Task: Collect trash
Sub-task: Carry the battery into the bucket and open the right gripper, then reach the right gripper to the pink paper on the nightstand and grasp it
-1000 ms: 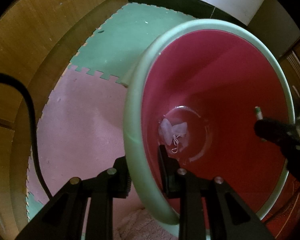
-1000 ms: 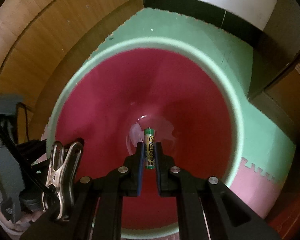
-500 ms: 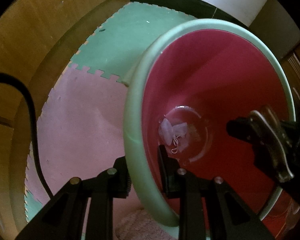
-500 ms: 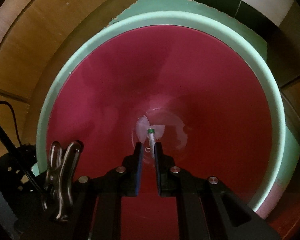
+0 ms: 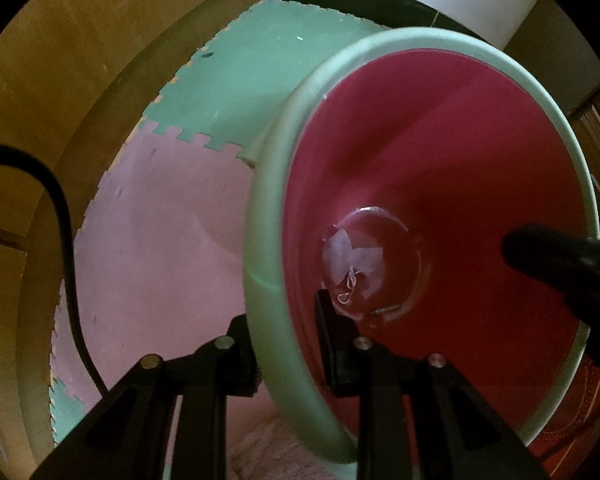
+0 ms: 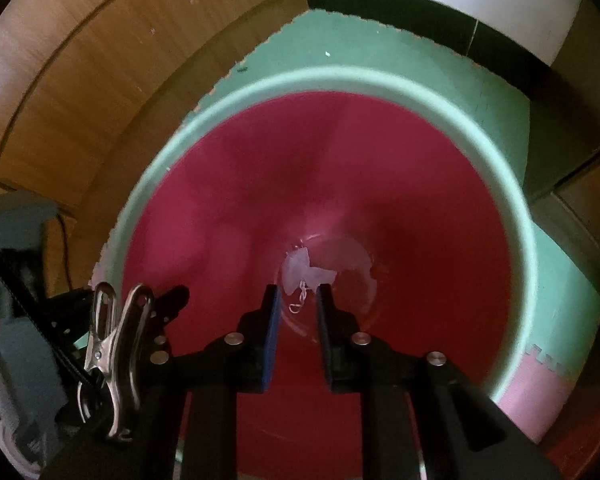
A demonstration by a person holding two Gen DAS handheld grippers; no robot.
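The right gripper [image 6: 297, 300] jaws are opening, now empty: the battery [image 5: 384, 310] has dropped into the bin [image 6: 496, 184]; left gripper [image 5: 285, 340] jaws stay clamped on its rim

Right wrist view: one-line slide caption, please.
Right gripper, jaws opening and empty, above the red, green-rimmed plastic bin holding crumpled white scraps.

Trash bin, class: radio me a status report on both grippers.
Left gripper clamped on bin rim. Right gripper opening, empty, over bin. Battery on the bottom. Nothing blocking.

bin [image 6: 235, 184]: mint-green rim, crimson inside | floor mat [image 5: 259, 92]: green and pink tiles | claw pads [image 6: 271, 332]: blue
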